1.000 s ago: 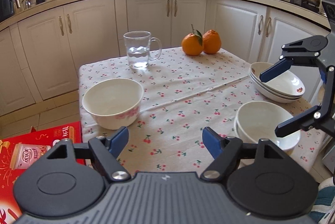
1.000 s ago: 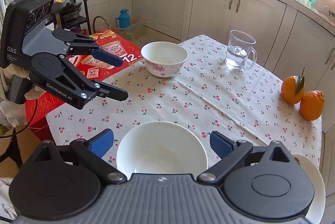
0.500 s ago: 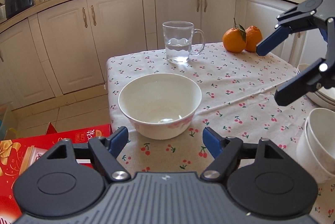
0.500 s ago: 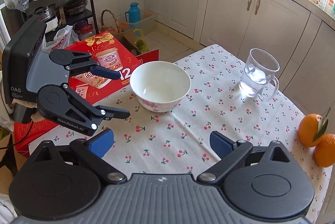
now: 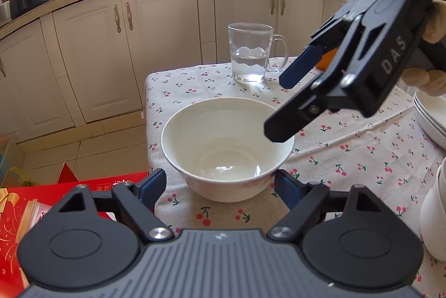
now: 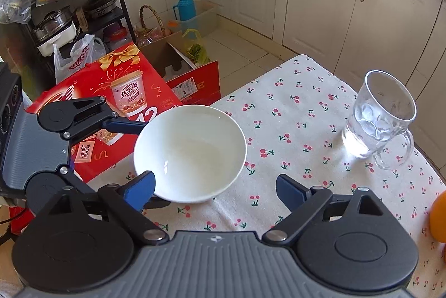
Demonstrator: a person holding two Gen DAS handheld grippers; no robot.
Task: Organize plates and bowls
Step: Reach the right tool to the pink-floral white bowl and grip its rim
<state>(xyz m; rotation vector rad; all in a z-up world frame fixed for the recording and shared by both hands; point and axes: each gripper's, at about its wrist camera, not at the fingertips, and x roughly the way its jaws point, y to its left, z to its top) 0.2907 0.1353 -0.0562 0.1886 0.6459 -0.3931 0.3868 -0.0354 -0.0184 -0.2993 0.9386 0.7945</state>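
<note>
Near the table's left edge, both grippers have closed in on the white ceramic bowl (image 5: 227, 147): left gripper (image 5: 220, 186) just widened, straddling it untouched; right gripper (image 6: 216, 188) narrowing, still apart, so a pickup looks imminent.

In the left wrist view the bowl (image 5: 227, 149) sits mid-frame on the table (image 5: 362, 158) near its left edge — the glass mug (image 5: 252, 52) behind it, stacked plates (image 5: 430, 116) at the right edge, a gift box (image 5: 33, 203) on the floor lower left.
</note>
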